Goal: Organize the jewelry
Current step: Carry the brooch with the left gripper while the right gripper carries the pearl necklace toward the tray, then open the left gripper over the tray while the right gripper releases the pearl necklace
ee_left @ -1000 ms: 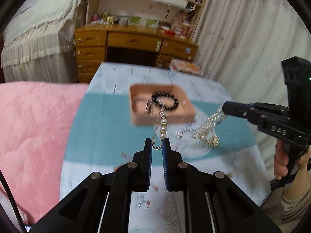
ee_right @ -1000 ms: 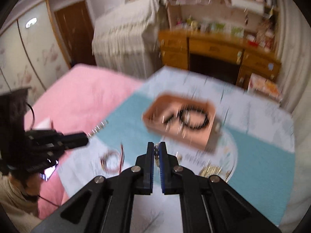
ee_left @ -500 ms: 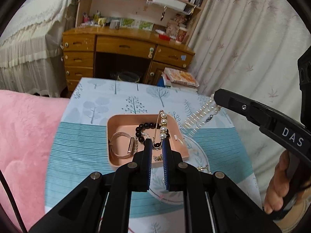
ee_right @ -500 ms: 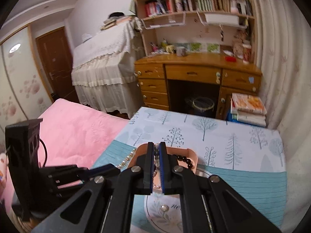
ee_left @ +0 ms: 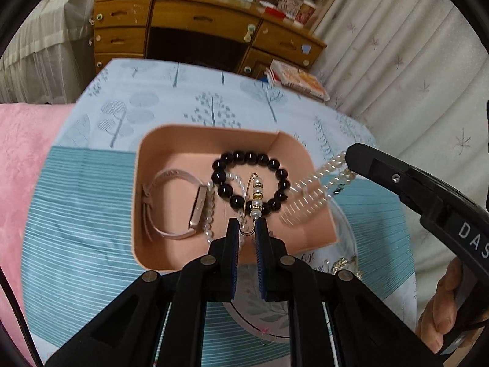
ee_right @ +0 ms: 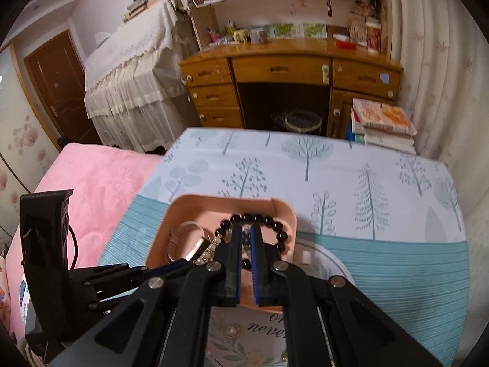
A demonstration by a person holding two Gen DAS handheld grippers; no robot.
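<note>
My left hand-held gripper [ee_left: 247, 224] is pinched narrow on the bottom loop of a gold safety-pin brooch [ee_left: 253, 197] strung with pearl and gold beads; the pin stands up from the fingertips and hangs over the pink tray [ee_left: 171, 143], in front of the black bead bracelet [ee_left: 250, 180] lying inside. To the left in the same tray lies a pink-strapped watch [ee_left: 180, 205], with a string of small pearls [ee_left: 209, 211] just beside its case. My right hand-held gripper [ee_left: 356, 160] comes in from the right of the left wrist view, closed on a pearl chain [ee_left: 308, 195] that trails down in blurred strands over the tray's right edge — its own camera shows the jaws nearly together above the black bracelet, the chain only a glimpse between them. My hand [ee_left: 440, 312] wraps that gripper's handle at the lower right. The tray sits on a worktop covered by a cloth with tree prints and teal stripes [ee_right: 382, 263], partly over a round printed plate [ee_right: 330, 258]. A pink bed cover [ee_right: 91, 180] lies left of the worktop.
</note>
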